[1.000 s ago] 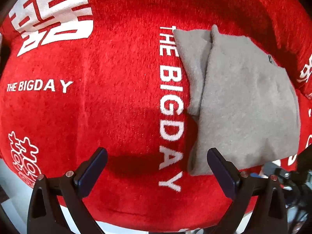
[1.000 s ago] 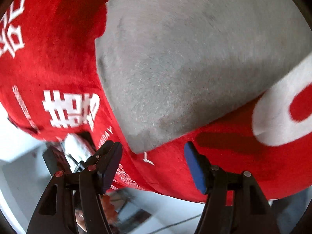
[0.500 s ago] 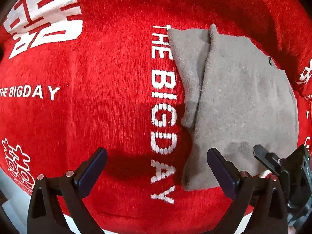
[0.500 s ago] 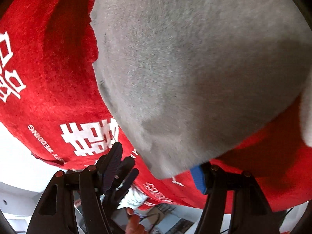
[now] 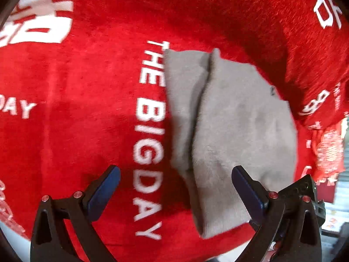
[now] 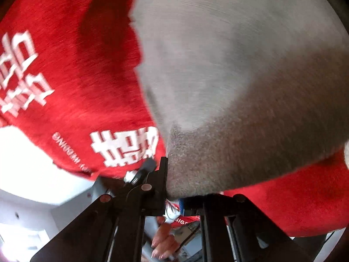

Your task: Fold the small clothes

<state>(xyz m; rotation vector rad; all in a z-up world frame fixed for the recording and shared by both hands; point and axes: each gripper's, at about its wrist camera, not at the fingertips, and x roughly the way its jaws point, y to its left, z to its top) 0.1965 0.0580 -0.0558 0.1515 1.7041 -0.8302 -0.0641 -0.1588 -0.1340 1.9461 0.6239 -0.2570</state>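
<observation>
The grey cloth (image 5: 235, 131) lies on the bench, which is covered with a red printed blanket (image 5: 87, 87), and it is already folded at least once, with one layer overlapping the other along a long edge. It looks soft, light and a little fuzzy, so I judge it will bend and hang down where it is not supported, and the layers may slide apart if only the top one is taken. The right gripper (image 6: 174, 187) has its fingers closed narrow on the near corner of the cloth, which is a good place to hold since the layers meet there. The left gripper (image 5: 174, 187) hovers above the blanket with its fingers wide and empty; the cloth's near edge lies between them
</observation>
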